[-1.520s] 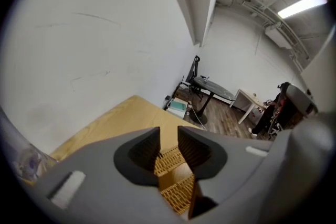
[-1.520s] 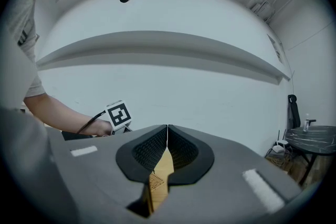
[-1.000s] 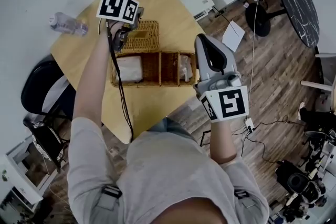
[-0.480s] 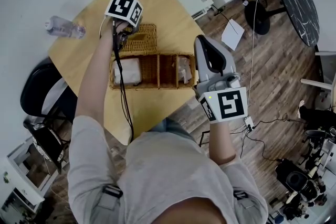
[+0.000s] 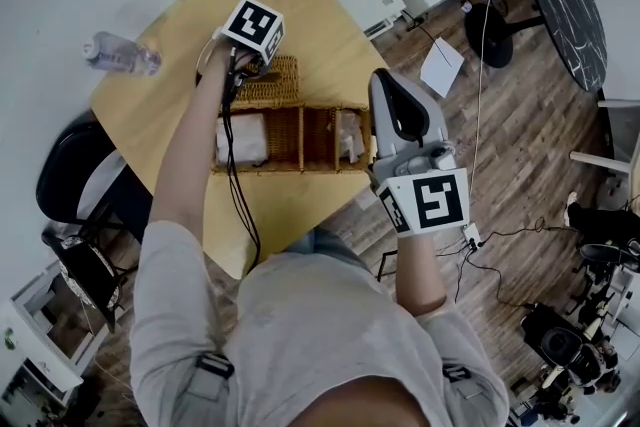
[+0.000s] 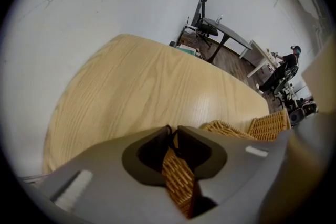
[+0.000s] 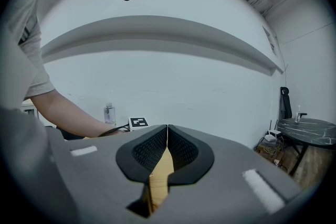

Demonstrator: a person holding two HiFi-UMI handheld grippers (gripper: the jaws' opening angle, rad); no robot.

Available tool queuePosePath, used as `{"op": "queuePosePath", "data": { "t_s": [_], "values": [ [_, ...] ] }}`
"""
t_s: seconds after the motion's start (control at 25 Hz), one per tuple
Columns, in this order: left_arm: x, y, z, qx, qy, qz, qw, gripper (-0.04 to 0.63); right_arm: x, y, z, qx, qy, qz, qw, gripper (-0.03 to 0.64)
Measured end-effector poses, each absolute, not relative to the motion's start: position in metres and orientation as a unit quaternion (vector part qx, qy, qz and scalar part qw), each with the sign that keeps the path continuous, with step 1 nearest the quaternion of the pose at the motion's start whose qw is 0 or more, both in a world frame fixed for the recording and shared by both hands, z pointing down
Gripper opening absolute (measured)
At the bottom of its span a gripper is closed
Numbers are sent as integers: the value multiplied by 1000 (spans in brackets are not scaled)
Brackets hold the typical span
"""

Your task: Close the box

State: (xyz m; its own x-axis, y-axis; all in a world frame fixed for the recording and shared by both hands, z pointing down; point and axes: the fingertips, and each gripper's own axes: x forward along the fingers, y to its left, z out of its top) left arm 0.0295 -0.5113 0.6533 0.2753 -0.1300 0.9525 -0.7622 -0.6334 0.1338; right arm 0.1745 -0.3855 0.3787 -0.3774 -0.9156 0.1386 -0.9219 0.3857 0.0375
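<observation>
A long wicker box (image 5: 300, 137) with several compartments lies on the wooden table (image 5: 300, 5). Its wicker lid (image 5: 272, 78) stands along the far side, raised off the table. My left gripper (image 5: 245, 65) is shut on the lid's free edge; in the left gripper view a strip of the wicker lid (image 6: 178, 181) is pinched between the closed jaws of the left gripper (image 6: 173, 136). My right gripper (image 5: 383, 80) hovers at the box's right end, pointing away, shut and empty. In its own view the right gripper (image 7: 167, 131) has its pads pressed together.
White packets (image 5: 243, 137) lie in the box's compartments. A clear plastic bottle (image 5: 120, 53) lies at the table's far left edge. A black chair (image 5: 70, 180) stands left of the table. Boxes, cables and paper (image 5: 443, 67) lie on the floor to the right.
My left gripper has moved to the right with the lid's edge in it, and the lid now looks narrower and more upright. The right gripper has barely moved.
</observation>
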Motion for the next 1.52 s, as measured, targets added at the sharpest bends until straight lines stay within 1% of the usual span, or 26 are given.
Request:
{"op": "queuePosePath", "data": {
  "t_s": [0.08,0.28,0.44,0.8,1.52],
  "values": [
    [28,-512,654,737,-307,523,299,96,174,-386,379,554,-830,23,69,6],
    [26,-516,649,740,-318,509,303,81,172,-384,377,551,-832,23,67,6],
    [26,-518,635,754,-325,461,335,80,172,-384,375,550,-832,22,64,6],
    [26,-517,595,790,-332,384,344,78,164,-380,365,541,-839,14,57,6],
    [16,-498,498,839,-365,254,313,78,148,-360,335,529,-847,-13,41,6]
  ]
}}
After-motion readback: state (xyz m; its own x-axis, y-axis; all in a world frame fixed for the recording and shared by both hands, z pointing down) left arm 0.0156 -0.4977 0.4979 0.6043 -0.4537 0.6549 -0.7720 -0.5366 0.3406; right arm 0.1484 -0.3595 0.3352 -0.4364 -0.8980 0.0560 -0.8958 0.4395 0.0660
